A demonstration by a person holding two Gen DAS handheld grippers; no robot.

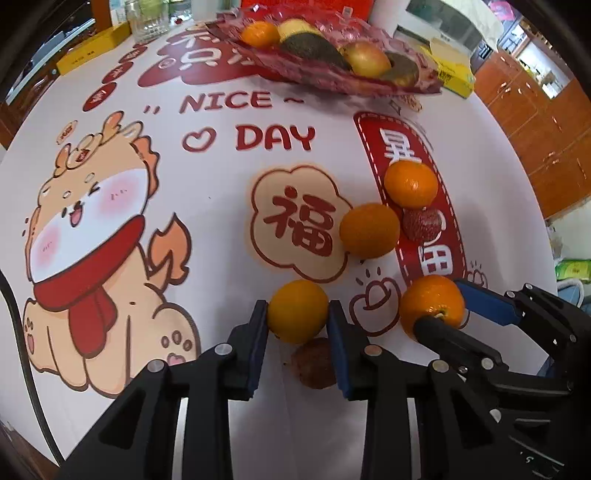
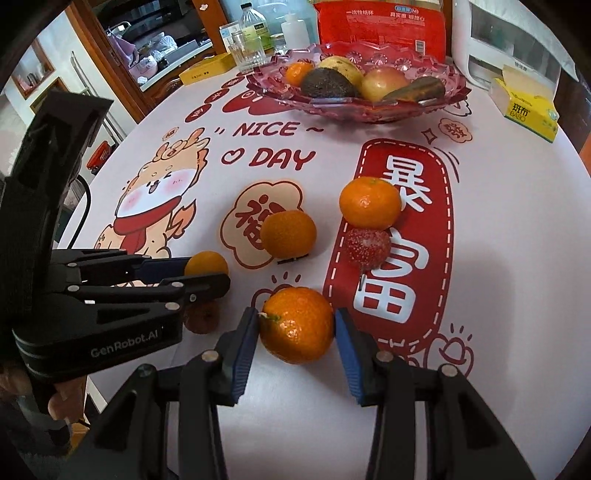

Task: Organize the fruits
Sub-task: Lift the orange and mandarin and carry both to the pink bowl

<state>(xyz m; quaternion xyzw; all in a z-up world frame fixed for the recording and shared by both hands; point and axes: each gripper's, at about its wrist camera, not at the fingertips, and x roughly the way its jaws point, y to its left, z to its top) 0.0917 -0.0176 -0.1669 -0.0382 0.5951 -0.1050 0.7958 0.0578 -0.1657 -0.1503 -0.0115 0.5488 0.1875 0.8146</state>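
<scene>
My left gripper (image 1: 297, 314) is shut on a small orange (image 1: 297, 311), held just above a brown fruit (image 1: 314, 363) on the table. My right gripper (image 2: 296, 326) is shut on a larger orange (image 2: 297, 325) with a stem; it also shows in the left wrist view (image 1: 432, 306). Two more oranges (image 2: 289, 233) (image 2: 370, 202) and a red lychee-like fruit (image 2: 367, 246) lie on the printed tablecloth ahead. A pink glass fruit bowl (image 2: 354, 107) at the far side holds an orange, an avocado, an apple and other fruit.
A yellow tissue box (image 2: 528, 107) stands right of the bowl. A glass jar (image 2: 245, 51), bottles, a red packet (image 2: 380, 27) and a yellow box (image 2: 207, 70) stand behind it. The left gripper's body (image 2: 92, 295) lies close on the right gripper's left.
</scene>
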